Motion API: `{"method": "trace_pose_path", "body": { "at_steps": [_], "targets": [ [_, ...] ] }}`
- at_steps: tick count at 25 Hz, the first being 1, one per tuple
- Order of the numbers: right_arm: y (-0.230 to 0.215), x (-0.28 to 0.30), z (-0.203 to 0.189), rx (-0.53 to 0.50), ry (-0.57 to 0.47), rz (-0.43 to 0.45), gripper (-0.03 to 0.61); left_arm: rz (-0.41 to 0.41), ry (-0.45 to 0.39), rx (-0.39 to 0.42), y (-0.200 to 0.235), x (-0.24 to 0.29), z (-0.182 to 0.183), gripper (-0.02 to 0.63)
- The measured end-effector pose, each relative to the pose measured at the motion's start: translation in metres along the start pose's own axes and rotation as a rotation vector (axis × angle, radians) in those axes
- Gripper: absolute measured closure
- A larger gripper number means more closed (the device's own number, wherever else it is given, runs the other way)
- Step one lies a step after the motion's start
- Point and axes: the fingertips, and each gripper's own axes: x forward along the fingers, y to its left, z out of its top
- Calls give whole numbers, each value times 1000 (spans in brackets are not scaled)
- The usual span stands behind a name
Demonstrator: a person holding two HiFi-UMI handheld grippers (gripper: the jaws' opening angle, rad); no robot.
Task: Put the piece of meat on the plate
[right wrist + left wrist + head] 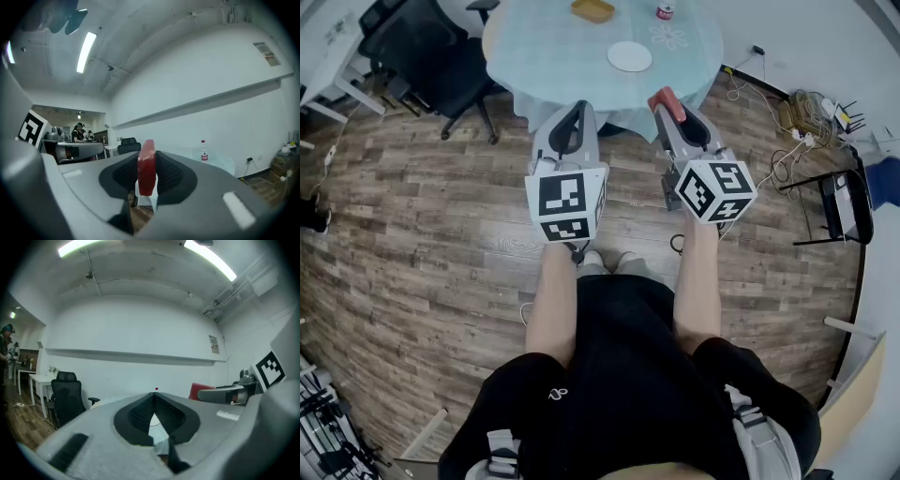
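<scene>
A red slab of meat (146,166) stands on edge between the pads of my right gripper (146,164), which is shut on it. In the head view the meat (661,97) sticks out of the right gripper (667,107) just short of the round table's near edge. The white plate (629,56) lies on the pale blue tablecloth (553,56), ahead of both grippers and bare. My left gripper (573,116) is held level beside the right one. Its jaws (153,398) meet at the tips with nothing between them. The left gripper view also catches the meat (200,390) at its right.
A yellow bowl (592,10) and a red-labelled bottle (665,11) stand at the table's far side. A black office chair (422,56) is at the left. Cables and a power strip (797,141) lie on the wooden floor at the right. People stand in the far room (79,132).
</scene>
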Motion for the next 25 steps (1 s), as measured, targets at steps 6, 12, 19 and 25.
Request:
{"method": "trace_pose_path", "body": {
  "at_steps": [6,12,19,25],
  "targets": [
    [6,5,-3,28,-12,23,479,15,12,-41,16,2,-11,618],
    [-8,4,3,34,-22,7,479,-25,5,-67,5,19,-13,618],
    [-49,19,-5,57,-9,-13,479,-25,6,-80,2,56,-24,618],
    [-93,88,-18,113,-45,9,479,42,38,-14,35,111,-39,618]
  ]
}}
